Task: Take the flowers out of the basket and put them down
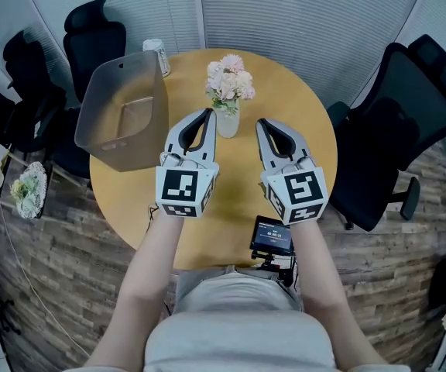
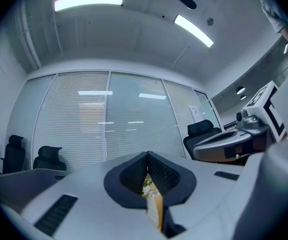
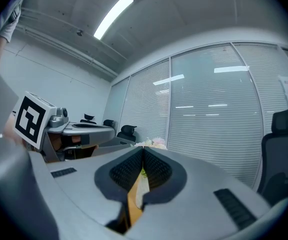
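Note:
A bunch of pale pink flowers stands upright in a small white vase in the middle of the round wooden table. The grey plastic basket sits to its left with nothing in it. My left gripper hovers just left of the vase, shut and holding nothing. My right gripper hovers just right of the vase, also shut and holding nothing. In the left gripper view the jaws meet, with a sliver of flowers behind them. The flowers peek over the shut jaws in the right gripper view.
A white cup stands at the table's far edge behind the basket. A small screen device sits at the near edge. Black office chairs ring the table. Another flower bunch lies off the table at the left.

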Action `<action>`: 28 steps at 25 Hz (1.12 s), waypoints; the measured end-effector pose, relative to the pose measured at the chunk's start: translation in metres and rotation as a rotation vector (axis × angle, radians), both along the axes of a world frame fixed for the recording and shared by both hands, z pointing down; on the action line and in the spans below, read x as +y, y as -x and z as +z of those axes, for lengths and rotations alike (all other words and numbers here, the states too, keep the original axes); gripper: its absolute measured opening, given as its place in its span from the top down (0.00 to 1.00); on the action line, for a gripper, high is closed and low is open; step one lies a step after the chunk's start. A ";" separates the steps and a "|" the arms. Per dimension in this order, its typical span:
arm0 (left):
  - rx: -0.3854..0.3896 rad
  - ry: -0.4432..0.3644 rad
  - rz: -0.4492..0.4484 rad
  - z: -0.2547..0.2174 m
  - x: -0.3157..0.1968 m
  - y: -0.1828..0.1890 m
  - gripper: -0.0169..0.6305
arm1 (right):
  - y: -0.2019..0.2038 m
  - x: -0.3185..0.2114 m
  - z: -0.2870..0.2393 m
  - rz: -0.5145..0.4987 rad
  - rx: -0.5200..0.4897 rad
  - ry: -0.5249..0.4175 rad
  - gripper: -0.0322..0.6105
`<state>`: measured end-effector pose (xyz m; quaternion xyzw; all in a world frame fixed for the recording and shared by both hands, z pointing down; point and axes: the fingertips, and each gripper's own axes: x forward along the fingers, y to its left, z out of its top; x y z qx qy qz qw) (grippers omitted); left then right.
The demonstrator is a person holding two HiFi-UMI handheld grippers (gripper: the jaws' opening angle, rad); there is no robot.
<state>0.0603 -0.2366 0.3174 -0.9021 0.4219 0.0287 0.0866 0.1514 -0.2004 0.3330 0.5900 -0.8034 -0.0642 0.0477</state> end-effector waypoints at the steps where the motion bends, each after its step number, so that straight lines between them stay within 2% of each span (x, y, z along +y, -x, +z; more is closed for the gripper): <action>1: 0.001 0.001 -0.001 0.000 0.002 0.000 0.97 | 0.002 0.002 0.000 -0.004 -0.005 -0.003 0.91; 9: -0.031 0.006 -0.004 0.009 0.019 -0.002 0.97 | 0.009 0.011 -0.005 -0.009 -0.026 -0.018 0.91; 18: 0.019 0.046 -0.013 0.014 0.027 0.004 0.97 | 0.011 0.022 -0.003 -0.022 -0.041 -0.006 0.91; 23: 0.011 0.051 -0.008 0.016 0.032 0.004 0.97 | 0.012 0.026 -0.002 -0.029 -0.036 -0.001 0.91; 28: 0.011 0.040 0.001 0.011 0.037 0.005 0.97 | 0.012 0.030 0.000 -0.028 -0.072 0.006 0.91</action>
